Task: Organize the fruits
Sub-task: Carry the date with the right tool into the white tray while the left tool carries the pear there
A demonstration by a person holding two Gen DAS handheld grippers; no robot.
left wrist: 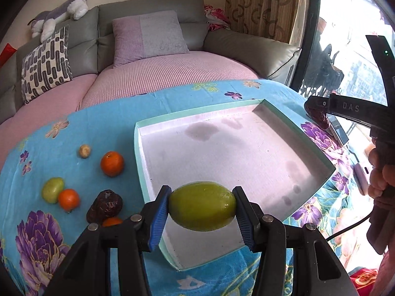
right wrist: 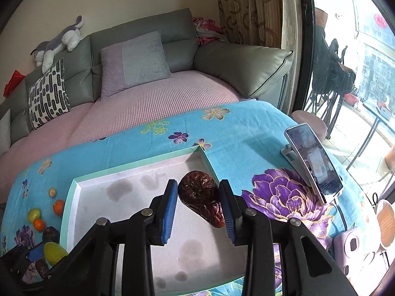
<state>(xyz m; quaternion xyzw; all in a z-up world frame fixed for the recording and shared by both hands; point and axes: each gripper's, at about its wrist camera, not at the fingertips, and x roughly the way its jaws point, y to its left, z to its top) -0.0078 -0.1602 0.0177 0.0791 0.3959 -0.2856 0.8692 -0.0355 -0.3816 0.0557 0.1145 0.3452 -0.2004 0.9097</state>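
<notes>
my left gripper [left wrist: 202, 207] jaws clamp a green fruit [left wrist: 202, 206] over the tray [left wrist: 246, 153] near edge | my right gripper [right wrist: 198, 204] jaws grip a dried date [right wrist: 201, 201] above the tray's far corner | oranges [left wrist: 111, 163], a second date [left wrist: 105, 206] lie on the worktop left of the tray

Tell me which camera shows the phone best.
The right wrist view: the phone stands whole on its white stand, screen visible, beside the tray. In the left wrist view only a sliver of it shows, behind the right gripper.
</notes>
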